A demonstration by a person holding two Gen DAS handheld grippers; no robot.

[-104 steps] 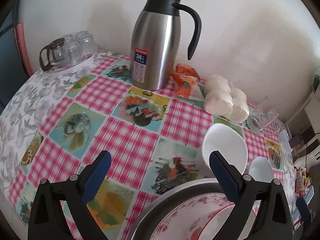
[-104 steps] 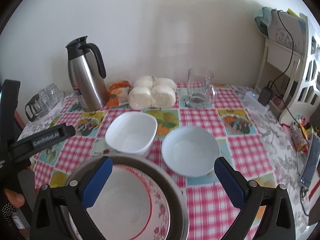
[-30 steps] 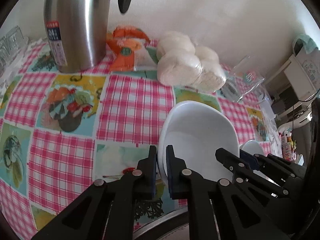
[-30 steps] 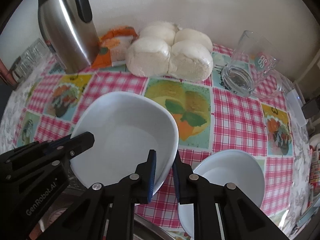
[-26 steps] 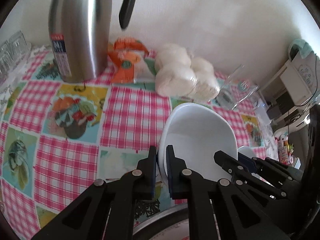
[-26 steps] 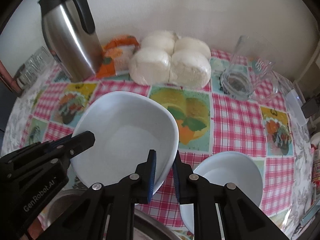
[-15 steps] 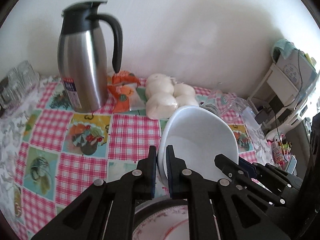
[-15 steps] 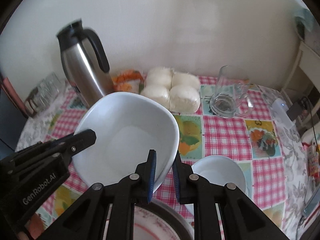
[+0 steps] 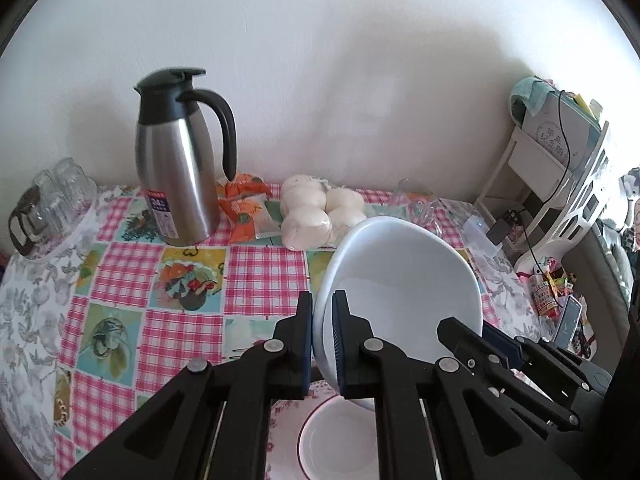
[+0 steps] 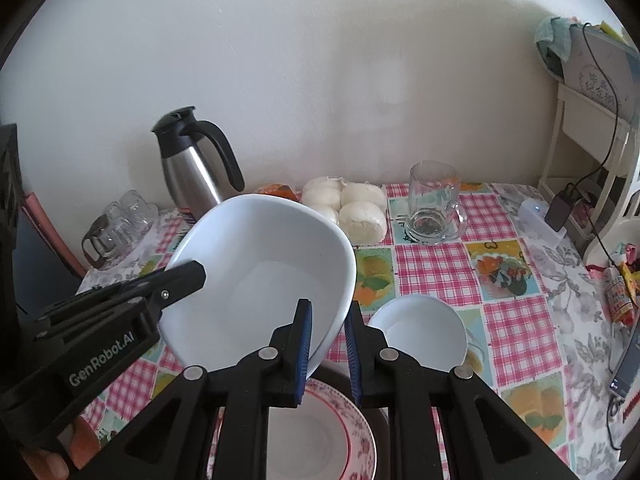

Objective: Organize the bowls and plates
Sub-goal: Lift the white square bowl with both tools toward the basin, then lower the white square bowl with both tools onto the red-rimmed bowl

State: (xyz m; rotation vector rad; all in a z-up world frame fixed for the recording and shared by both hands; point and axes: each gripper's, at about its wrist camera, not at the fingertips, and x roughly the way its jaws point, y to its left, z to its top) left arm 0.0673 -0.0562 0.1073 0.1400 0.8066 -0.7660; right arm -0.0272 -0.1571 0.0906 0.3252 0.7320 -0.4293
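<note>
- Clearly, the large white bowl (image 10: 260,276) is held in the air by both grippers, tilted, above the table with the checked cloth (image 10: 440,268).
- The left gripper (image 9: 322,340) is clamped on the left rim of this bowl; its jaws press the wall from both sides.
- The right gripper (image 10: 326,352) is clamped on the near right rim of the same bowl, blue pads on the inner and outer face.
- On the side of the left gripper, in the right wrist view, white letters read "GenRobot.AI".
- Directly under the bowl stands a floral plate with a red line (image 10: 340,412), inside a dark round tray (image 10: 380,412).
- A smaller round white bowl (image 10: 420,332) rests on the cloth just to the right of the large bowl.
- Behind the large bowl, by the wall, stands a steel thermos jug (image 9: 176,184) with a black handle; its label shows "24", the rest is too small to read.
- Right of the jug lie an orange packet (image 9: 244,208) and a bag of white buns (image 9: 316,212).
- A glass mug (image 10: 434,204) stands to the right of the buns.
- Left of the jug there are small glasses (image 9: 52,200) upside down.
</note>
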